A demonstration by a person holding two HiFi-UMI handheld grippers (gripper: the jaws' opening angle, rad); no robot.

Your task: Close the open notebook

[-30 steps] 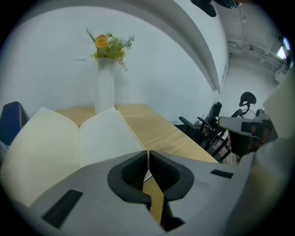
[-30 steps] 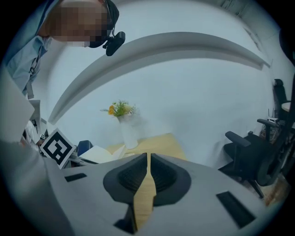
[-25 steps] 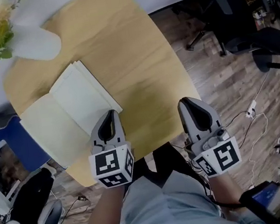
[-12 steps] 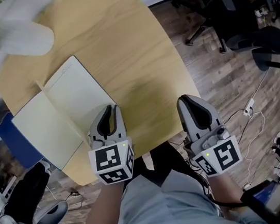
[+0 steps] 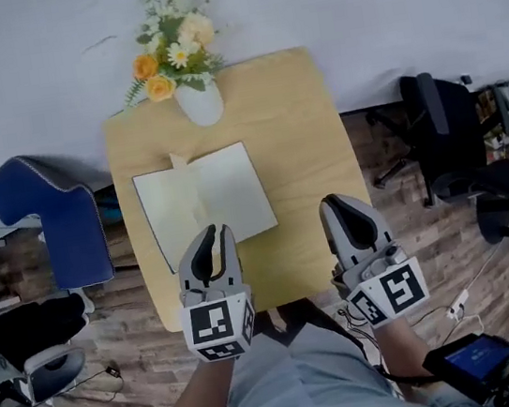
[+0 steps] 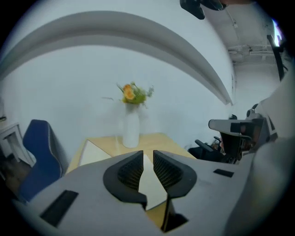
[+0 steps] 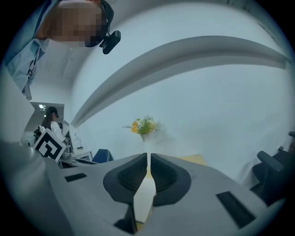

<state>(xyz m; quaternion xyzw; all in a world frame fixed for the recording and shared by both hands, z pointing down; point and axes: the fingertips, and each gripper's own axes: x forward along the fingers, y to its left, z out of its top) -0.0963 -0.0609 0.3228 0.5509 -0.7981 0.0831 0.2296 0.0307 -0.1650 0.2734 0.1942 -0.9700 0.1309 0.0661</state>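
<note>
Person's wearing light grey-blue clothes point(image 5: 299, 371). Just beyond the clothes, both handhelds are the same build. The left gripper point(image 5: 218, 233) and right gripper point(image 5: 335, 203) have smooth pale-grey shells tapering to rounded tips, with black ribbed pads point(image 6: 131, 171) inside. Each has a white cube on the end nearest the clothes, left cube point(image 5: 219, 326) and right cube point(image 5: 393, 291), printed with black square markers. The left one's jaws are opening, nothing between them. Thin black cables point(image 5: 376, 350) run just right of the clothes.
</note>
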